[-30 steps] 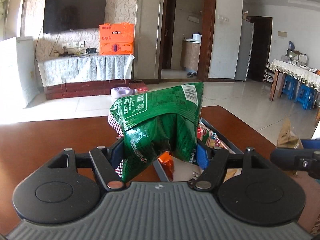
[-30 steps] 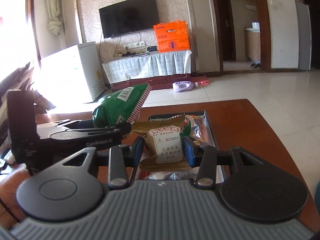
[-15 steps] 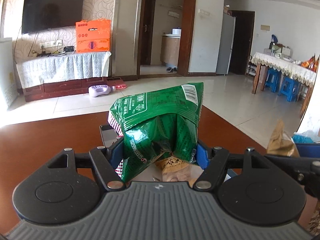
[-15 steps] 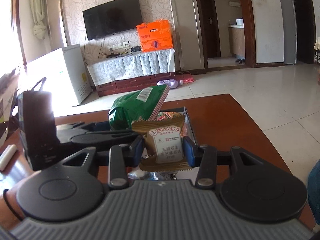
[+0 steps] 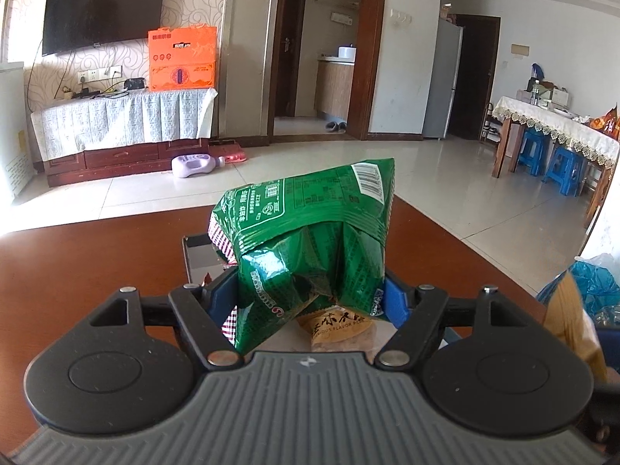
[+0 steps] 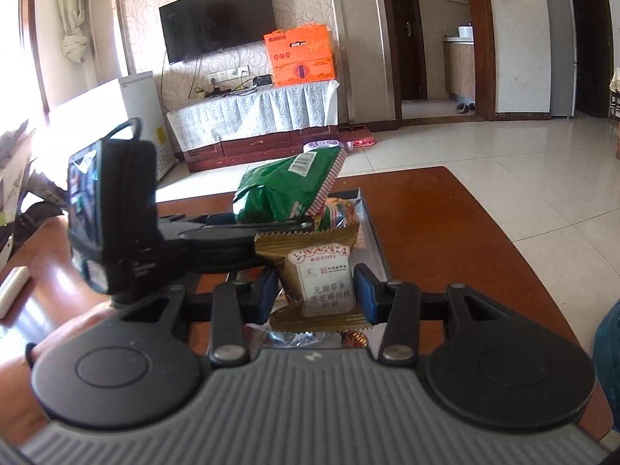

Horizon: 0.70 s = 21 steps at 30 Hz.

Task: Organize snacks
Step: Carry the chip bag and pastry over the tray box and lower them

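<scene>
At the far left of the right wrist view a white block [image 6: 13,290] lies on the brown table [image 6: 445,232], near its left edge. Just right of it the left gripper [image 5: 310,294] reaches in from the left, level over the table, with a black camera box on its near end. Its jaws are opening, and the green snack bag [image 5: 310,240] sits between the blue pads [image 5: 393,298], crumpled at the waist where they meet it, so the pads press its sides and it stands up above the fingers with its barcode corner at the top right. In the right wrist view the same bag [image 6: 286,190] hangs over the far end of the grey tray [image 6: 374,232], which lies lengthwise on the middle of the table. Under the bag, in the left wrist view, a tan packet [image 5: 337,323] with dark lettering lies in the tray. Colourful snack packs [image 6: 339,213] fill the tray's far part. Nearer, the right gripper [image 6: 316,290] is part closed on a gold-edged biscuit packet [image 6: 321,275], its pads pressing both sides and the packet upright, over the near end of the tray. At the right edge of the left wrist view a blue plastic bag [image 5: 593,279] lies by the table.
</scene>
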### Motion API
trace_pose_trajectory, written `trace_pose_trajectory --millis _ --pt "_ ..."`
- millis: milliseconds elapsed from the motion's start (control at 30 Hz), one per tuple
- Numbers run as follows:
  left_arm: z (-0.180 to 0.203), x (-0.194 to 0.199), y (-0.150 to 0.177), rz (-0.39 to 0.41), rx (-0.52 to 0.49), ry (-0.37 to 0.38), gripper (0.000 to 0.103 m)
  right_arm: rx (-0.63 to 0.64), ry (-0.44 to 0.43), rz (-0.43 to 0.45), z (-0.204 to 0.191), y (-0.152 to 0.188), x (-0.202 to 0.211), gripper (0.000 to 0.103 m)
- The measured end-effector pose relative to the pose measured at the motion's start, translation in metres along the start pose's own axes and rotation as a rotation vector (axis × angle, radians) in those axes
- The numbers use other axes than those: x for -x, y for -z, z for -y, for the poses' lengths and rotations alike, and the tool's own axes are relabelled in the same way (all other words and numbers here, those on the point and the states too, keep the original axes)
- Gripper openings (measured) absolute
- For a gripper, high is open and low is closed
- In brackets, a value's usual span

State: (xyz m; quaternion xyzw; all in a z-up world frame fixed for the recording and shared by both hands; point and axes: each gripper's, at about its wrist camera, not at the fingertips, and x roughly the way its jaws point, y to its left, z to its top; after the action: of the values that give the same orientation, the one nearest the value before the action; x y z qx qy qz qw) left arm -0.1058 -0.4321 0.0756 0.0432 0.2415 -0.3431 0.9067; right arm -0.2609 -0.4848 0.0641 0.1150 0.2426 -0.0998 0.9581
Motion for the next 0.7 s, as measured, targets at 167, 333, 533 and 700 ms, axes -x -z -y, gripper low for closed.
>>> trace_pose_trajectory --millis 167,333,533,700 --pt "-0.001 -0.004 -0.003 -0.013 -0.010 -0.004 0.083 0.035 0.000 -0.017 -0.007 0.001 -0.002 0.046" --pt "-0.001 0.000 0.001 -0.006 -0.044 -0.012 0.086 0.037 -0.004 -0.041 -0.005 0.003 -0.009 0.045" --pt "-0.003 0.004 0.000 0.013 -0.047 -0.007 0.094 0.041 0.003 -0.069 0.001 0.005 -0.018 0.045" --pt "-0.005 0.010 -0.001 0.027 -0.069 -0.001 0.095 0.038 0.005 -0.076 0.003 0.005 -0.022 0.045"
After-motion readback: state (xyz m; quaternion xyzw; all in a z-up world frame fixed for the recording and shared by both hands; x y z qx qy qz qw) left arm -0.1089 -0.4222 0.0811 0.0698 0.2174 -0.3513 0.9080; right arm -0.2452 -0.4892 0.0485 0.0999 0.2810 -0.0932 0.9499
